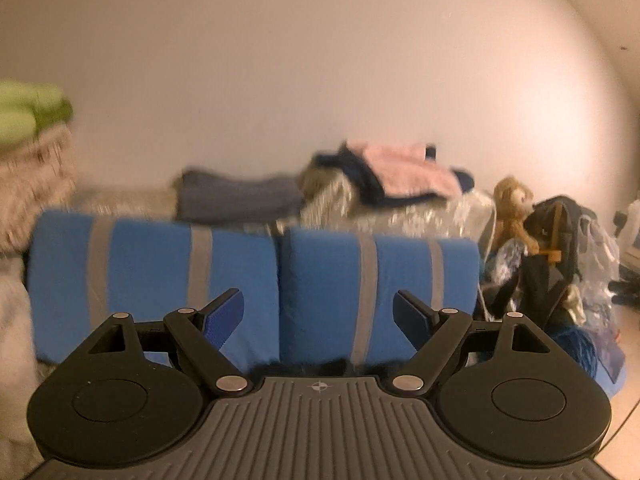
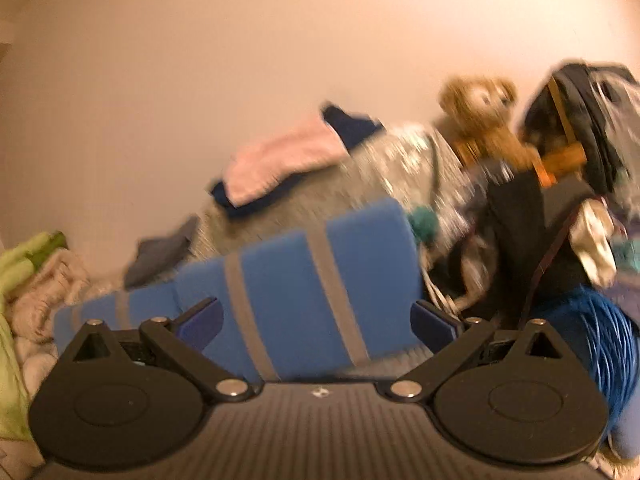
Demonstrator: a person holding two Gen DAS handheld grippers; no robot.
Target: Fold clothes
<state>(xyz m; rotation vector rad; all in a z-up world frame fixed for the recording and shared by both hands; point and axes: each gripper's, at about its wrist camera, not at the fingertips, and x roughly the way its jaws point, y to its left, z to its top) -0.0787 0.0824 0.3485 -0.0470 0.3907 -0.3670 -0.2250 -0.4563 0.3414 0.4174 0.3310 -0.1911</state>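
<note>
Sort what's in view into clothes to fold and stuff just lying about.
For the job:
pink garment
navy garment
grey garment
green cloth
left gripper and right gripper, both with jaws open and empty

Lying about:
blue cushions
teddy bear
dark bag
blue cable coil

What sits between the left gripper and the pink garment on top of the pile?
In the left wrist view, the open left gripper faces the blue cushions with grey stripes. Behind them, a silvery-grey covered heap carries the pink garment.
</note>
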